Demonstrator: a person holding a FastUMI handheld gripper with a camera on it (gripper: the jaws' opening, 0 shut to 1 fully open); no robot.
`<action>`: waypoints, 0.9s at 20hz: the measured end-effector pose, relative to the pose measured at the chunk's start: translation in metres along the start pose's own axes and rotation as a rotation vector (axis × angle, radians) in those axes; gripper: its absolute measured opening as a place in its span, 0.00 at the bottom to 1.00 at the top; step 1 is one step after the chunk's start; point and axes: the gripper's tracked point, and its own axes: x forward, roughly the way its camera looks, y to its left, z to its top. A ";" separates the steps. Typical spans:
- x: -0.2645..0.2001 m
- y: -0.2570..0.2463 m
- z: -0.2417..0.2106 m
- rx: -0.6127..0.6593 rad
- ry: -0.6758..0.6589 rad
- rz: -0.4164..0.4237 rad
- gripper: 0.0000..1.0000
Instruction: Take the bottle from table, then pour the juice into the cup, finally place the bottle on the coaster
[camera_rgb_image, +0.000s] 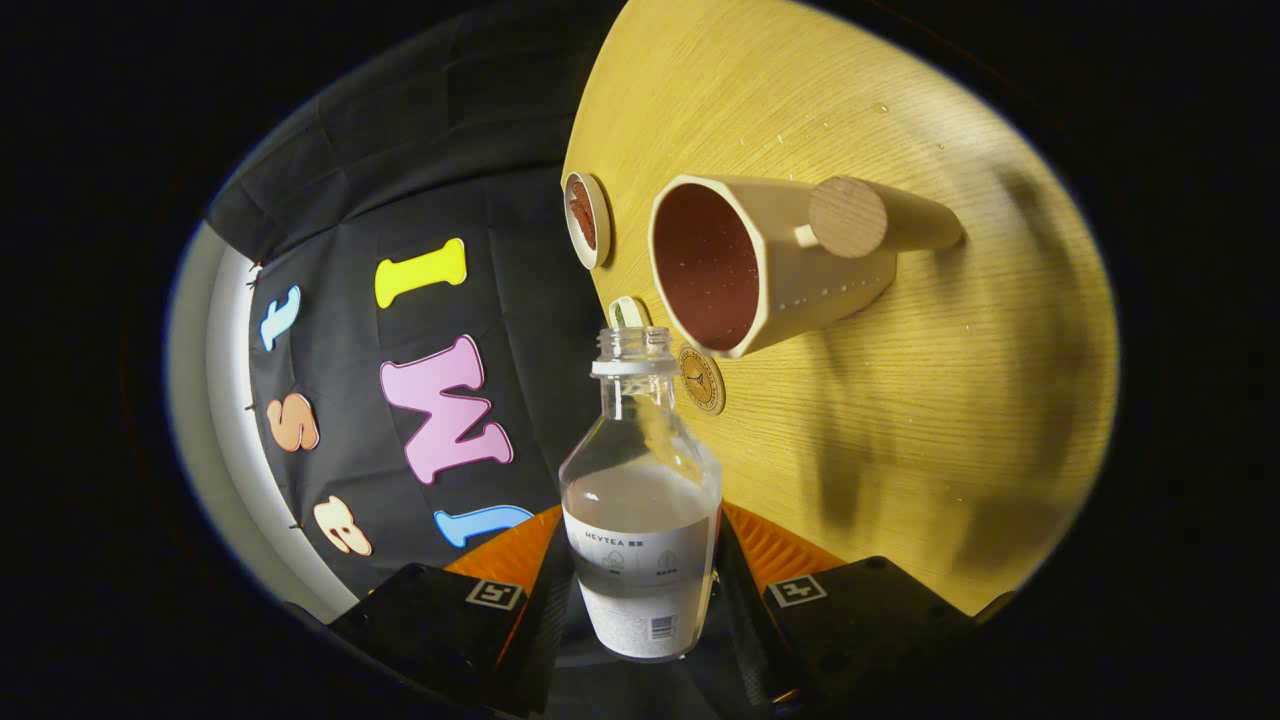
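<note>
My gripper (640, 575) is shut on a clear bottle (642, 500), one finger on each side of its white label. The bottle is uncapped and part full of pale liquid. It lies tipped over relative to the wooden table (900, 420). Its open mouth (633, 345) is just short of the rim of a cream cup (800, 270), which has a red-brown inside and a round wooden handle (848, 216). No stream of liquid is visible. Beyond the cup lies a round coaster (586, 220) with a cream rim and red-brown centre.
A small round disc with an emblem (702, 380) lies on the table beside the bottle's neck, below the cup. A pale small object (628, 312) peeks out just past the bottle's mouth. Drops of liquid dot the tabletop around the cup. The black cloth wall (420, 180) stands behind the table.
</note>
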 end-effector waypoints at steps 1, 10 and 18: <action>0.001 0.000 -0.001 0.018 0.000 -0.001 0.74; 0.001 0.008 -0.003 0.089 0.012 0.006 0.74; -0.002 0.024 0.003 0.155 0.006 0.047 0.74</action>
